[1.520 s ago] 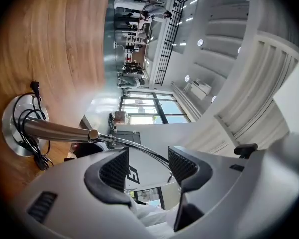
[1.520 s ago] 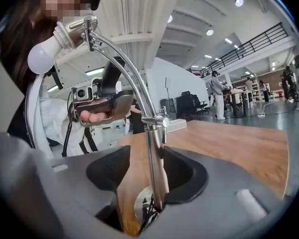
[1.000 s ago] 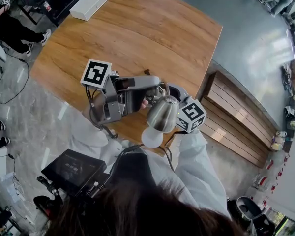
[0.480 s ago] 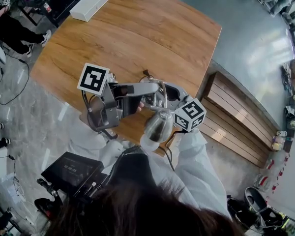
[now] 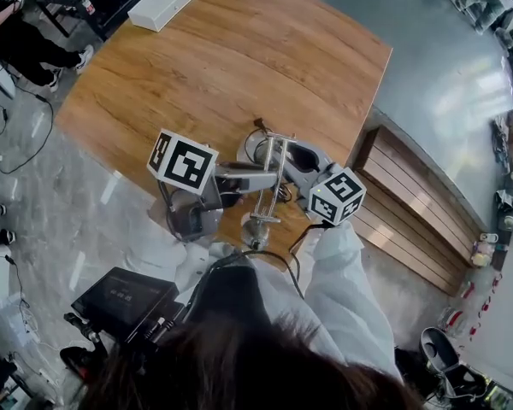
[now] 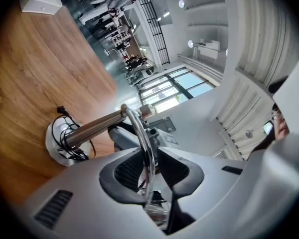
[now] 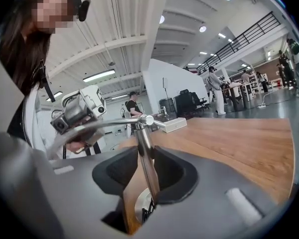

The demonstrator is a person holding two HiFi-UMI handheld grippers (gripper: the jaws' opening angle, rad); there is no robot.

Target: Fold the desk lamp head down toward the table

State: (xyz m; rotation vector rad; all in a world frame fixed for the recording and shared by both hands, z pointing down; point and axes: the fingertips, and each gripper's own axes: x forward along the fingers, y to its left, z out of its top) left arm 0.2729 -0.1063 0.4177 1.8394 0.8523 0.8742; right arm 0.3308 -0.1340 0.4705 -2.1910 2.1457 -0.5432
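The desk lamp stands on a white round base [image 5: 255, 146] near the wooden table's [image 5: 239, 58] front edge. My right gripper [image 5: 274, 154] is shut on its upright chrome stem [image 7: 145, 163]. From the top joint [image 7: 146, 119] a thin curved chrome arm [image 6: 142, 143] runs between the pads of my left gripper [image 5: 269, 182]. Its jaws are closing, and a slim gap still shows beside the arm. The lamp head [image 5: 255, 229] hangs low in front of the table's edge. In the left gripper view the stem [image 6: 94, 128] and base [image 6: 57, 143] lie beyond the jaws.
A white box [image 5: 162, 2] lies at the table's far left corner. A slatted wooden bench [image 5: 410, 203] stands to the right of the table. A black device with a screen [image 5: 124, 297] sits by my left side. People stand at the far left [image 5: 17, 41].
The lamp head has swung down from beside the grippers to low by the table edge. My left gripper sank and its jaws narrowed round the thin arm. The right gripper stayed put.
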